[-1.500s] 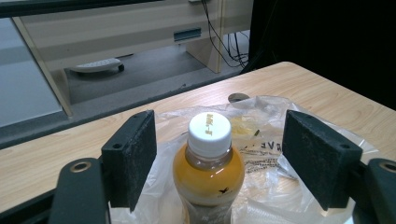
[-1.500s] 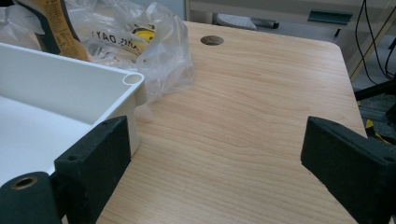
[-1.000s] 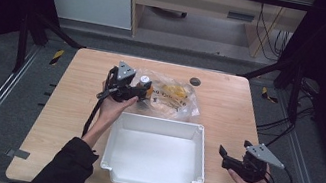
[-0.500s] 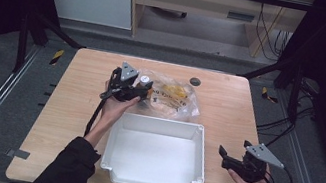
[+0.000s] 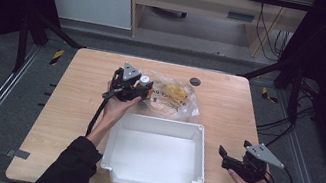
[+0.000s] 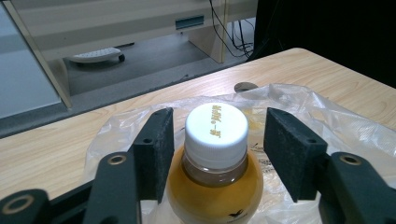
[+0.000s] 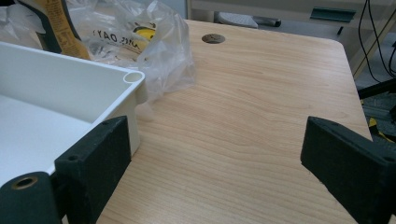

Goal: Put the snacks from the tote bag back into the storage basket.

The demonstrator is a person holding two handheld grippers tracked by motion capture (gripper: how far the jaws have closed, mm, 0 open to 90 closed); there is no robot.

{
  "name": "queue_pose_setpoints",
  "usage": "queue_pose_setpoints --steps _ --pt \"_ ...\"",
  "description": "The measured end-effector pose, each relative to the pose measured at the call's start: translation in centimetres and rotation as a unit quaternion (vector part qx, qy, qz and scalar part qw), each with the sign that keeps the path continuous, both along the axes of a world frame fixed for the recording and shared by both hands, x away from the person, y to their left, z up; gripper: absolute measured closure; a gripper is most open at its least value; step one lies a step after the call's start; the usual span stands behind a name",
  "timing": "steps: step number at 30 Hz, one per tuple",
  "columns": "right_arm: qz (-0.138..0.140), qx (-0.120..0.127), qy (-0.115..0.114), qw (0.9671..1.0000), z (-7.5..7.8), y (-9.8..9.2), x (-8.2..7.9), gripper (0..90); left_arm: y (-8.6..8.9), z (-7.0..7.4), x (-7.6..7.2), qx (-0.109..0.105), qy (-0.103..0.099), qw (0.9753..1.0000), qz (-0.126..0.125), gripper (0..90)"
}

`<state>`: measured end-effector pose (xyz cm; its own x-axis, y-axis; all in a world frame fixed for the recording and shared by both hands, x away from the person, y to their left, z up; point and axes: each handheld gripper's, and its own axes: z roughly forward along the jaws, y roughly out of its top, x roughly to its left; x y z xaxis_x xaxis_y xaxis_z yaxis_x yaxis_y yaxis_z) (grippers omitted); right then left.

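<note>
Two wide jaws of the left hand-held gripper (image 6: pixel 217 154) are flanking the bottle (image 6: pixel 215 175), not clamping; closing off-centre risks tipping it.

One bottle (image 6: pixel 215 168), white cap. One clear plastic bag (image 5: pixel 177 99), yellow-printed packets inside, number unclear. One white tub (image 5: pixel 155 153). Two grippers: left (image 5: pixel 143 88), right (image 5: pixel 222 155). One table (image 5: pixel 229 108), one round hole (image 5: pixel 195 81) in top.
</note>
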<state>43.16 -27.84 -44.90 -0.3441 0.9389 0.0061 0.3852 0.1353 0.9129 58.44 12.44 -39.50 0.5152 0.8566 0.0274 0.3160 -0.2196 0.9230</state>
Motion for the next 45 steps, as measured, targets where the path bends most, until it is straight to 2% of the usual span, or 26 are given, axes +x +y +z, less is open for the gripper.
queue_pose_setpoints --steps 11,16,28,35,45 --pt "0.0 0.001 0.001 1.0 0.0 0.0 -0.01 8.9 -0.13 -0.34 0.24 0.003 0.005 1.0 -0.003 52.8" --pt "0.0 0.001 0.001 1.0 0.01 -0.02 -0.03 8.9 0.08 -0.39 0.41 -0.01 0.007 0.9999 0.003 57.5" --pt "0.0 0.0 0.0 1.0 -0.01 -0.07 0.0 8.9 0.0 -0.51 0.45 -0.008 0.004 1.0 0.002 58.3" --pt "0.0 0.001 0.001 1.0 -0.02 -0.03 0.0 9.0 -0.22 -0.49 0.31 0.001 0.001 1.0 0.009 58.7" --pt "0.0 0.002 0.001 1.0 -0.04 -0.09 -0.01 9.2 -0.29 -0.41 0.22 -0.003 0.006 0.9999 0.016 59.0"
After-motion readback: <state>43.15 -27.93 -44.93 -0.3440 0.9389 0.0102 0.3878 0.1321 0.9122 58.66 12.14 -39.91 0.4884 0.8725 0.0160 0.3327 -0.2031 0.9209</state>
